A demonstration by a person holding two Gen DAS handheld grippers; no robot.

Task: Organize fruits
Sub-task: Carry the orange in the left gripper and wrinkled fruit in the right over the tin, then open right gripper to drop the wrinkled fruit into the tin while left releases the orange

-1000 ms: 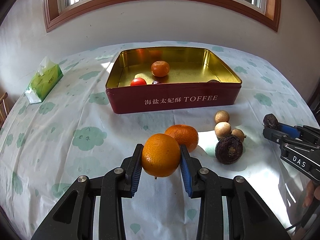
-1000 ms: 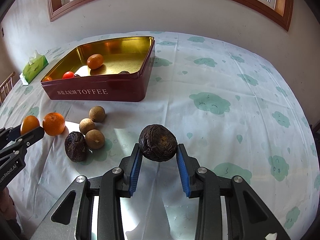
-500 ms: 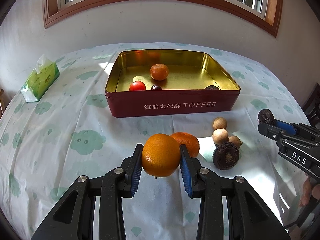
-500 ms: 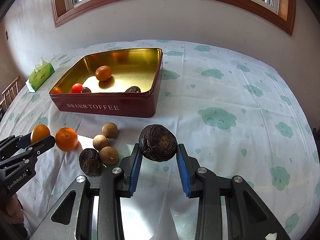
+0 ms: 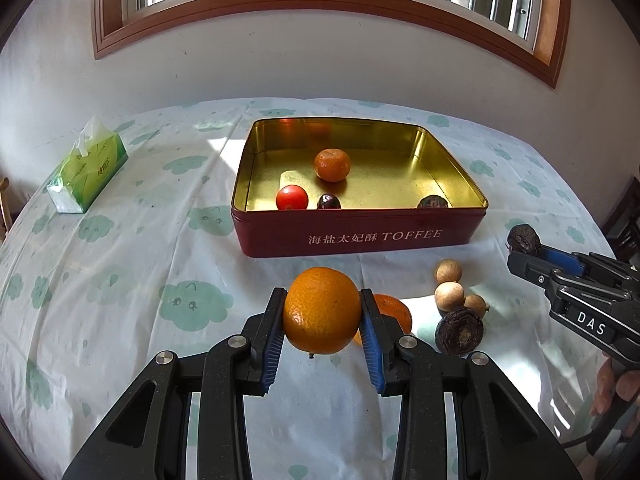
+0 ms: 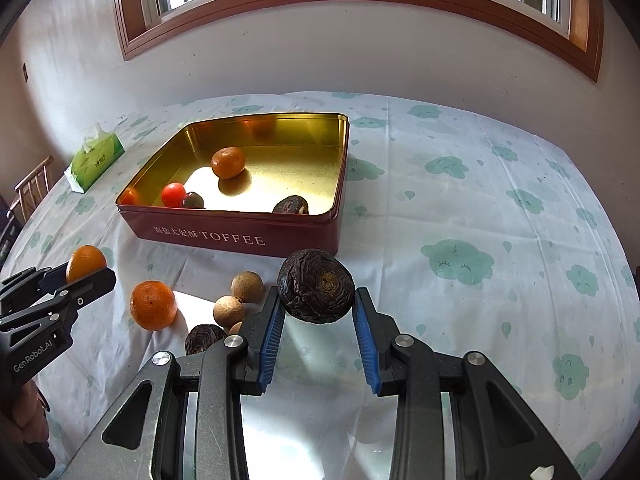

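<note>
Left hand-held gripper (image 5: 322,316) clamping orange (image 5: 322,310), right hand-held gripper (image 6: 316,309) clamping wrinkled dark fruit (image 6: 316,291)

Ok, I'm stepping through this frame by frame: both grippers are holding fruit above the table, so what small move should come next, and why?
Probably carry both fruits forward over the toffee tin before releasing. The left gripper is shut on the orange, and the right gripper is shut on the dark wrinkled fruit. Both hang short of the tin's near wall, so letting go now would drop them on the tablecloth.
</note>
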